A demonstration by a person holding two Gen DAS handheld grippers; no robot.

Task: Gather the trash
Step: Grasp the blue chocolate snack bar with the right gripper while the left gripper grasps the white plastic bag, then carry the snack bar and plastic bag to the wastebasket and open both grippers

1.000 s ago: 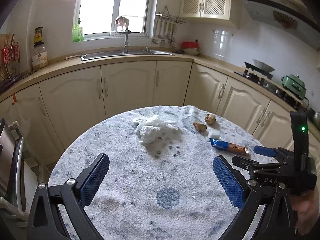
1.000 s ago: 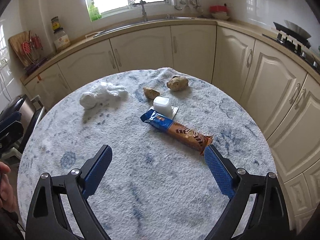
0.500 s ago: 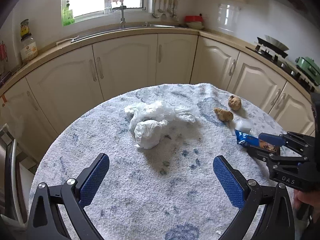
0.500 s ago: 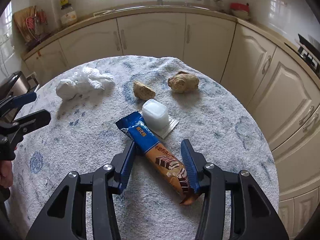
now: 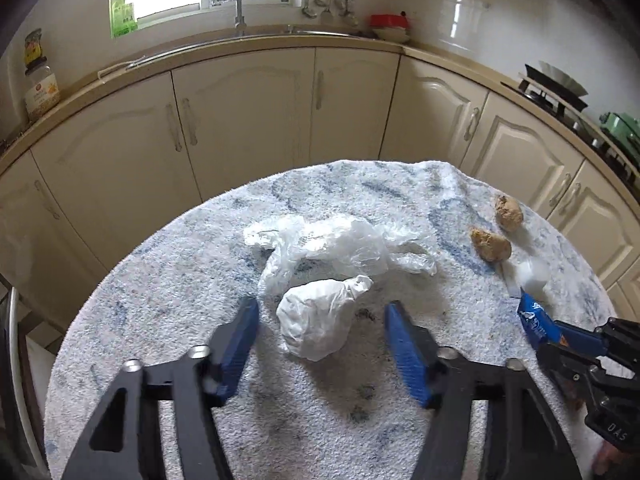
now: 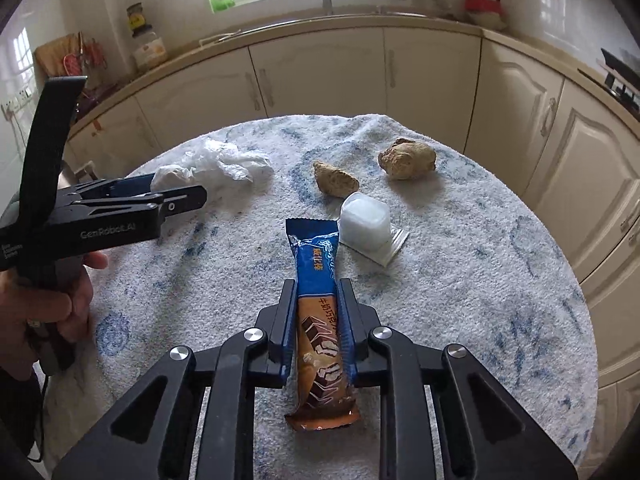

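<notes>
We have the right gripper [image 6: 316, 316] clamped on the chocolate wafer bar wrapper [image 6: 318, 312], pads pressing its two long edges about halfway along. The wrapper lies flat on the blue-flecked towel covering the round table [image 6: 460, 280]. Its long axis runs straight away from us, blue end pointing toward the small white plastic cup [image 6: 365, 222] and the cabinets, brown crimped end toward the wrist. It looks light, thin and slick, so we judge a mid-length pinch across the narrow width sound, though the foil may buckle or slide if lifted fast.

Our left gripper [image 5: 320, 330] has just been closing, and its blue pads now flank the knotted white bag [image 5: 316, 320] without pressing it; a gap shows on each side. The bundle sits near the table's middle, just in front of the loose clear plastic bag [image 5: 340, 244]. It looks soft and light and should squash under the pads, so we would take it across its rounded belly. Its twisted neck points up and to the right, toward the two brown lumps [image 5: 490, 242] farther off.
</notes>
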